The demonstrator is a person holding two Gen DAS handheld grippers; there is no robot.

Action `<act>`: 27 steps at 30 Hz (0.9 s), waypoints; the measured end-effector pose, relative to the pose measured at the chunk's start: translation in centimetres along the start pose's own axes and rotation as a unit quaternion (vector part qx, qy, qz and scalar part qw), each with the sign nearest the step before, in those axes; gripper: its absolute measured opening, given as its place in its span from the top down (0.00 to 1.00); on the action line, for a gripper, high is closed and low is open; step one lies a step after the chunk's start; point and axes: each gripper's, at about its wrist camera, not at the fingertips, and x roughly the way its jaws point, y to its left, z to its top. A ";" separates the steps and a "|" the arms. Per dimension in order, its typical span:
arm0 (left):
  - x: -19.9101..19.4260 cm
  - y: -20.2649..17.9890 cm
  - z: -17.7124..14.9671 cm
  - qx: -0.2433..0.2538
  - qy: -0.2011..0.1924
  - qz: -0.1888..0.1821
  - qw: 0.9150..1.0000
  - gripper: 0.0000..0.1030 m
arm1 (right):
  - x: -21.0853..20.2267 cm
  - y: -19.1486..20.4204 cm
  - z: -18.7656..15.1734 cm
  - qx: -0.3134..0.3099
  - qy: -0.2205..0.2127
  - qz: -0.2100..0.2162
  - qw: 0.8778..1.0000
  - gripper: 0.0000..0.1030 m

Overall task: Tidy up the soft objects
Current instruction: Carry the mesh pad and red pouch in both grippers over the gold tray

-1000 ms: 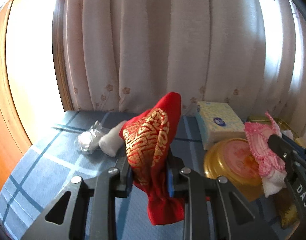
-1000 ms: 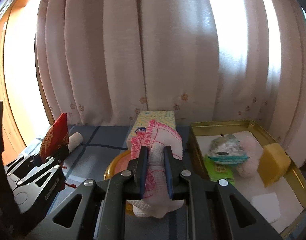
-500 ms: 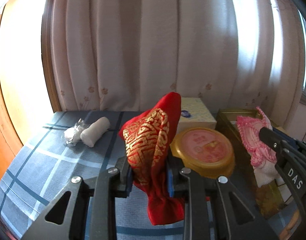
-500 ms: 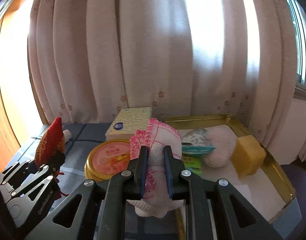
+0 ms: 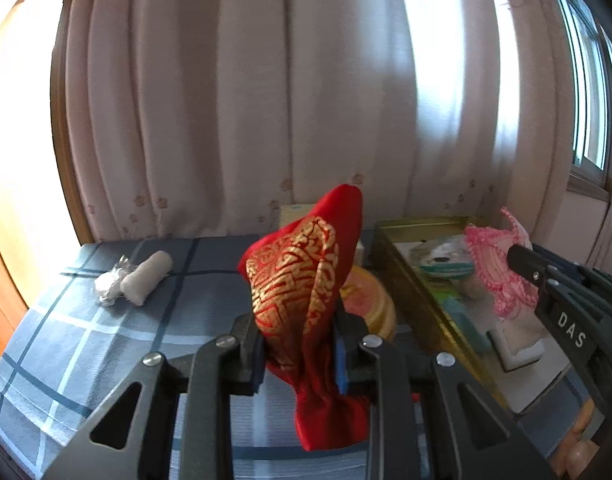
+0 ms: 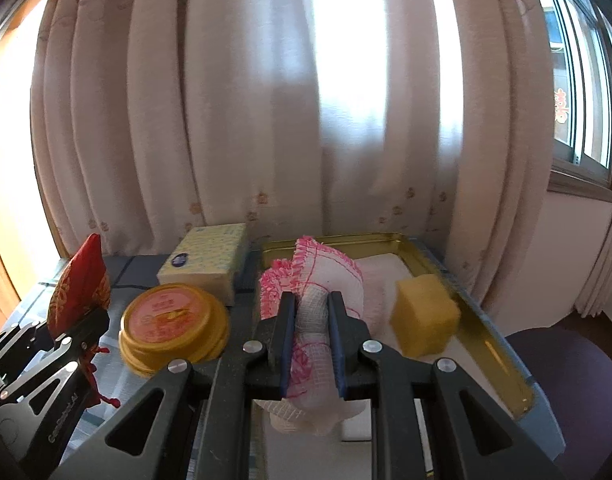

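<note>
Curtained table — left gripper (image 5: 299, 354) jaws clamp red pouch (image 5: 306, 280), right gripper (image 6: 309, 344) jaws clamp pink-trimmed cloth (image 6: 312, 280).

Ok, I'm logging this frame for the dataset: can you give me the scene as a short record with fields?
left gripper: jaws shut on red and gold pouch
right gripper: jaws shut on pink-edged white cloth, over gold tray
in tray: yellow sponge
on table: round yellow tin, tissue pack, white roll

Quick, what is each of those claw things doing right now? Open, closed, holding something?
Left gripper: closed on a red and gold embroidered pouch.
Right gripper: closed on a white cloth with pink trim, above the gold tray.
</note>
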 end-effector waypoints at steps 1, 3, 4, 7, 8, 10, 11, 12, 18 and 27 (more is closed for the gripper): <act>-0.1 -0.4 0.0 0.002 -0.001 -0.003 1.000 0.76 | 0.0 -0.4 0.0 0.000 0.001 -0.002 1.000 0.82; -0.2 -1.3 0.1 0.006 -0.002 -0.008 1.000 0.76 | 0.0 -1.0 0.0 0.002 0.001 -0.006 1.000 0.82; -0.2 -1.7 0.2 0.008 -0.003 -0.011 1.000 0.76 | 0.0 -1.3 0.1 0.002 0.001 -0.007 1.000 0.82; -0.2 -2.8 0.3 0.012 -0.002 -0.020 1.000 0.76 | 0.0 -2.1 0.2 -0.001 0.001 -0.012 1.000 0.82; -0.2 -3.0 0.3 0.013 -0.001 -0.022 1.000 0.76 | 0.0 -2.5 0.3 0.000 0.000 -0.014 1.000 0.82; -0.1 -3.8 0.4 0.017 -0.002 -0.025 1.000 0.76 | -0.1 -3.0 0.4 0.000 -0.001 -0.017 1.000 0.82; 0.0 -4.1 0.4 0.018 -0.003 -0.027 0.999 0.76 | -0.1 -3.4 0.5 0.000 -0.002 -0.019 1.000 0.82; 0.0 -4.4 0.4 0.019 -0.003 -0.030 0.999 0.76 | 0.0 -3.6 0.5 0.000 -0.002 -0.020 1.000 0.82; 0.2 -6.5 1.0 0.033 -0.008 -0.048 0.998 0.76 | 0.6 -5.2 0.8 0.001 0.005 -0.024 1.000 0.82; 0.9 -9.6 1.5 0.048 -0.003 -0.075 0.996 0.76 | 1.6 -7.8 1.9 -0.007 0.010 -0.044 0.999 0.82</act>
